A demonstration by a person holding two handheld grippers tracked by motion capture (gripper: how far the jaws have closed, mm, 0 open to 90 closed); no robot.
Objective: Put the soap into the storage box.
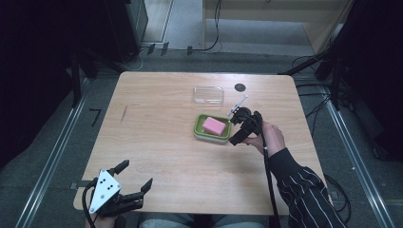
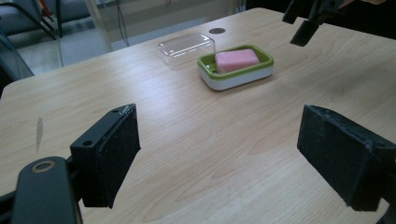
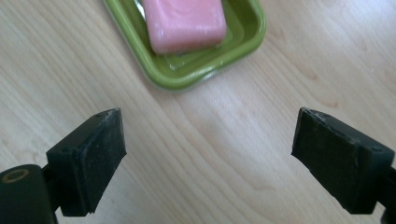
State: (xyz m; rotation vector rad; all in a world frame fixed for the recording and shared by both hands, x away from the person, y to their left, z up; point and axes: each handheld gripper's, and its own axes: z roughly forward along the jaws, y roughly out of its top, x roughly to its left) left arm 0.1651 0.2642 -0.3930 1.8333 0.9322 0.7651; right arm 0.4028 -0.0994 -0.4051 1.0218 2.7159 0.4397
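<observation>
Pale wooden worktop (image 1: pixel 157 142) on a grey floor (image 1: pixel 57 156), dark at both sides.

Metal rails (image 1: pixel 52 156) run along the floor past the worktop's left and right edges; black cables (image 1: pixel 214 28) trail beyond its far edge, beside a light wooden cabinet (image 1: pixel 275 14).

One wooden tabletop (image 1: pixel 157 142) fills the middle of the high view. On it sits one green soap dish (image 1: pixel 199 128), just right of center, and in that dish lies one pink bar of soap (image 1: pixel 214 125). One clear plastic lid (image 1: pixel 208 94) lies above the dish in the frame, apart from it. One small dark round mark (image 1: pixel 240 87) shows on the wood to the right of the lid. Two grippers are counted: the left gripper (image 1: pixel 135 176) at the lower left of the frame and the right gripper (image 1: pixel 235 126) right of center, beside the dish. Each gripper has two black jaws, four jaws in all. One striped sleeve (image 1: pixel 304 190) shows at the lower right.
</observation>
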